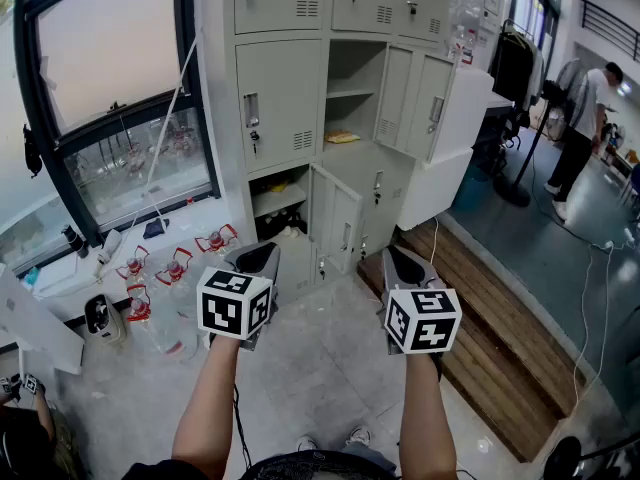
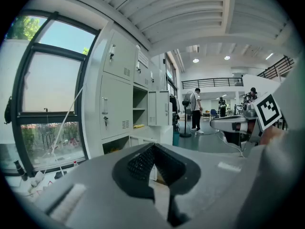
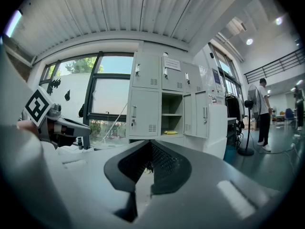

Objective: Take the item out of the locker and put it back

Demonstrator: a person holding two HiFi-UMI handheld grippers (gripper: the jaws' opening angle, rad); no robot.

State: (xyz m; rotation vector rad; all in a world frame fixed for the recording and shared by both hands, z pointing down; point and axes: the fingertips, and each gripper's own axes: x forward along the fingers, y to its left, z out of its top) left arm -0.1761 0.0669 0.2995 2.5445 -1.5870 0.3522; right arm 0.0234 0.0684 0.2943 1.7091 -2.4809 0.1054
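Collision is the main risk. The open door (image 1: 415, 98) stands just to the right of the target compartment, and lower doors (image 1: 345, 223) swing out ahead of and below both grippers. A straight reach from the right gripper (image 1: 398, 260) could clip a door edge.

The yellow item (image 1: 342, 137) lies flat and low on the compartment floor of the locker (image 1: 280, 98), ahead of and above both grippers and well apart from them. It will likely slide deeper or slip out if the jaws close too high. An approach with the jaws still together would only push it.

Gripper condition:
- Left gripper (image 1: 262, 258): jaws together at the tips, nothing between them, touching nothing.
- Right gripper: jaws fully together, empty, in free air.

Both must spread their jaws before any grasp. The item appears untouched, so removal is judged not yet begun.
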